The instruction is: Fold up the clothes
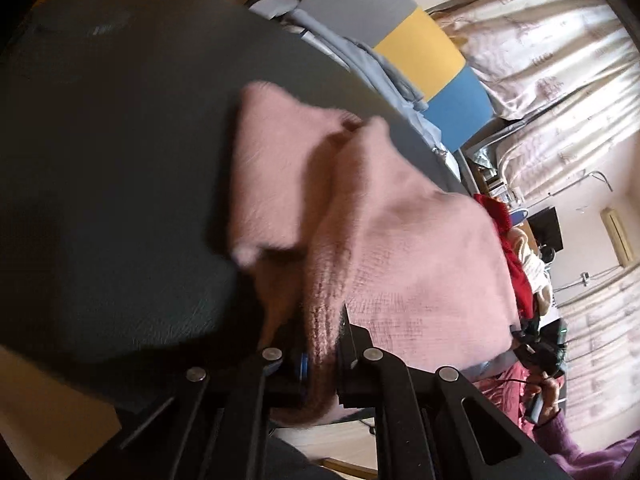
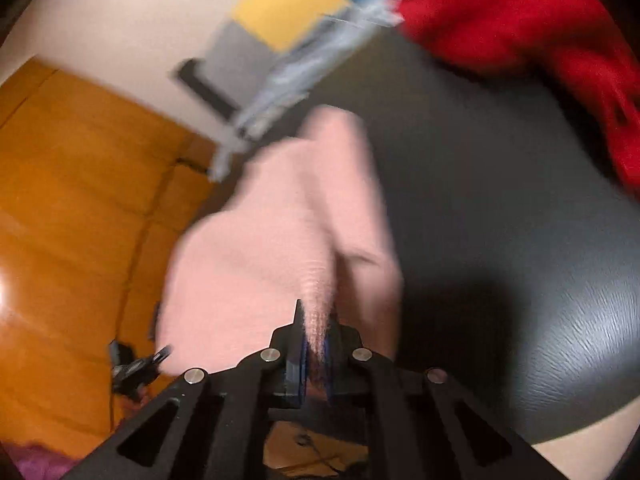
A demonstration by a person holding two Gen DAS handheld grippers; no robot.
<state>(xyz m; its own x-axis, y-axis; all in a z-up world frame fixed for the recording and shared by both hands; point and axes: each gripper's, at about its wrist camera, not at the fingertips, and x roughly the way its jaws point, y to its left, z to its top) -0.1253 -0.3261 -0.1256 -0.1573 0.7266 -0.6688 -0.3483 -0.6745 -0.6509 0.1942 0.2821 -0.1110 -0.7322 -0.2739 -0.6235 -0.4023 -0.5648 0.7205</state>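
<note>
A pink knitted garment lies partly on the dark round table and hangs from both grippers. My left gripper is shut on the ribbed edge of the pink garment, the knit pinched between its black fingers. In the right wrist view my right gripper is shut on another edge of the same pink garment, which stretches away from the fingers over the table's left rim. The picture there is blurred. The other gripper and the hand that holds it show at the lower right of the left wrist view.
A red garment lies at the far right of the dark table; also visible is the red garment beyond the pink one, with a cream cloth beside it. Pale blue fabric lies past the table's far rim. Orange wooden floor is at the left.
</note>
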